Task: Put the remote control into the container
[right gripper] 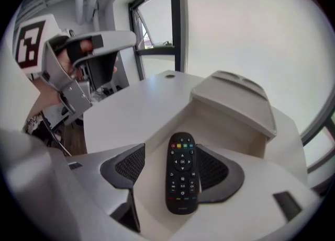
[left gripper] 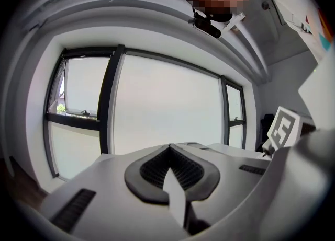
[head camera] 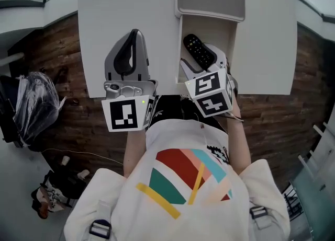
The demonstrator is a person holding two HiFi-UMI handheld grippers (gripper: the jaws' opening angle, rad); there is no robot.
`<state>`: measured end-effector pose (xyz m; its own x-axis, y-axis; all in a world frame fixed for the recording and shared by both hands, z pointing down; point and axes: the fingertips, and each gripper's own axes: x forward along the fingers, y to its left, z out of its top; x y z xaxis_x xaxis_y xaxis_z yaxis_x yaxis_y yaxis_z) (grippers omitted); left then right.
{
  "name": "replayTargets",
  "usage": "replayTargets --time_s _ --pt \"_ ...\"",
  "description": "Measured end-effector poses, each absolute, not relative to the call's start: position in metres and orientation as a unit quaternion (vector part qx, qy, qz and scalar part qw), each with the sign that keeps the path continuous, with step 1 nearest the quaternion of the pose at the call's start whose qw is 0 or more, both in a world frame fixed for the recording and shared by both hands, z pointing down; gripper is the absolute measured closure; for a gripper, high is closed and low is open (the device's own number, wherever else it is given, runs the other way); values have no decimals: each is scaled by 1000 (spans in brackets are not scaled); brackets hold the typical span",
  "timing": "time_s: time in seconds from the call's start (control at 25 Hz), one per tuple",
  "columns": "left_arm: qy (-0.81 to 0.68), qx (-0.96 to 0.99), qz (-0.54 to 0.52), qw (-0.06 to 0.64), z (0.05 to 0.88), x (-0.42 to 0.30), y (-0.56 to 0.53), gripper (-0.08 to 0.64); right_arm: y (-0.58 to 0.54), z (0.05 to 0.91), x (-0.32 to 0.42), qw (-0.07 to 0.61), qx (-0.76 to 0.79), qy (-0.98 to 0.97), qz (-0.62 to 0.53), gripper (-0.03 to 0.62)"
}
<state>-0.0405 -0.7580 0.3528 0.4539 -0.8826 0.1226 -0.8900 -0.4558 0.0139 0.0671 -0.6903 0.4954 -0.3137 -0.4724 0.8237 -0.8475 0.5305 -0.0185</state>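
Right gripper (right gripper: pixel 172 168), fingers (right gripper: pixel 130 165) spread wide. The remote control (right gripper: pixel 181 174) lies right between them. It sits close against the right-hand pad, clear of the left one, and nothing is pinching it. Its long axis runs straight along the line the gripper points, coloured buttons at the far end. Beneath it are the pale walls of the container (right gripper: pixel 230 130), a recess in the worktop (right gripper: pixel 131 109), with the lid (right gripper: pixel 235 101) tipped up behind. By the look of it the remote is down inside the container already, so this hand only needs to lift clear. The left gripper (left gripper: pixel 170 153) has its fingers pressed together on nothing. It is held off to the side over the worktop, well apart from the container. The right hand is plainly the nearer.
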Motion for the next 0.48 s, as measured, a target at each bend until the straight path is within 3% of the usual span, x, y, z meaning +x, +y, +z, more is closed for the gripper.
replayTargets --time_s 0.48 --pt "-523 851 -34 -44 246 -25 -737 557 -701 281 90 102 504 -850 116 308"
